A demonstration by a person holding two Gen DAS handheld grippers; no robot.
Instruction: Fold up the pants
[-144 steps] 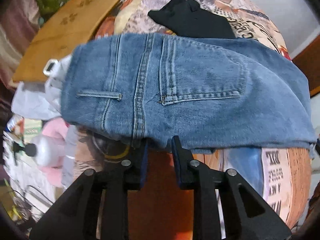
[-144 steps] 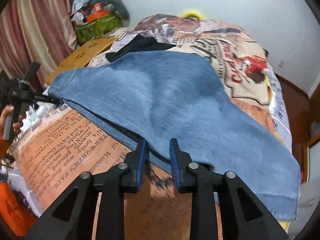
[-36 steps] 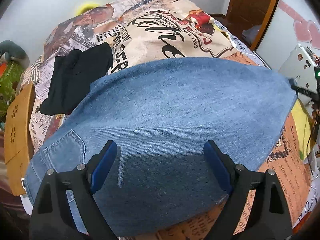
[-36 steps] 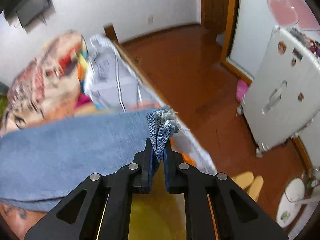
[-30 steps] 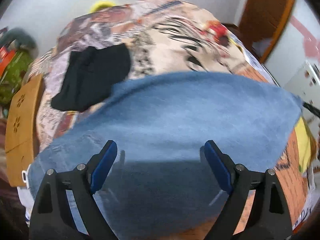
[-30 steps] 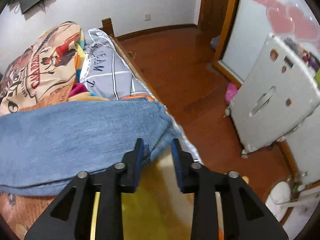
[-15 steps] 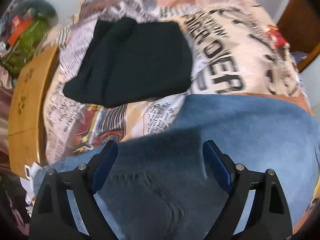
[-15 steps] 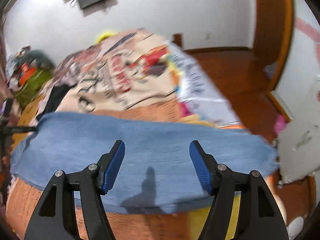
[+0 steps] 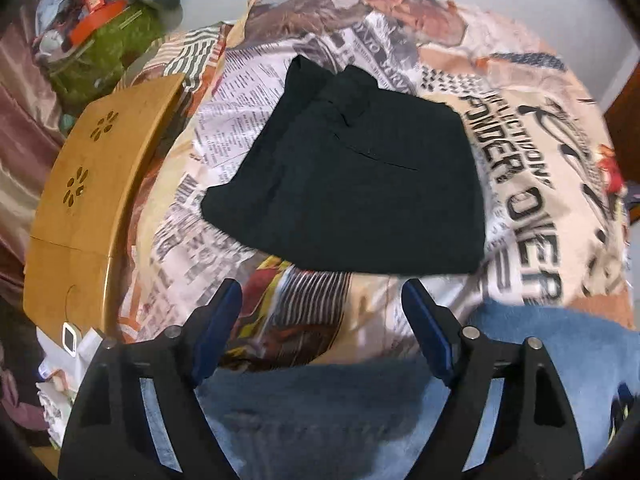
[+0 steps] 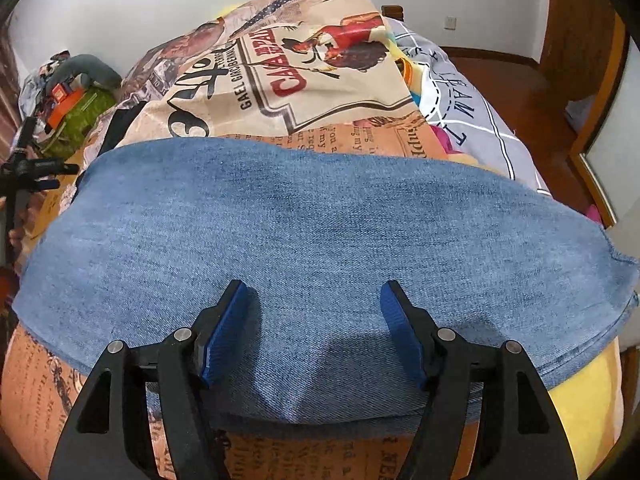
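Note:
Blue jeans lie flat across the near part of the bed, folded lengthwise, hem end at the right. My right gripper is open and empty, hovering over the jeans' near edge. My left gripper is open and empty, above the jeans' far edge and pointing at folded black pants that lie further back on the bedspread. The left gripper also shows at the left edge of the right wrist view.
A printed newspaper-pattern bedspread covers the bed. A wooden lap table stands at the bed's left side, with a green cluttered pile behind it. A grey quilt and wooden floor lie to the right.
My right gripper let go of the jeans' hem, opened wide and swung back over the jeans. My left gripper moved forward toward the black pants, still open.

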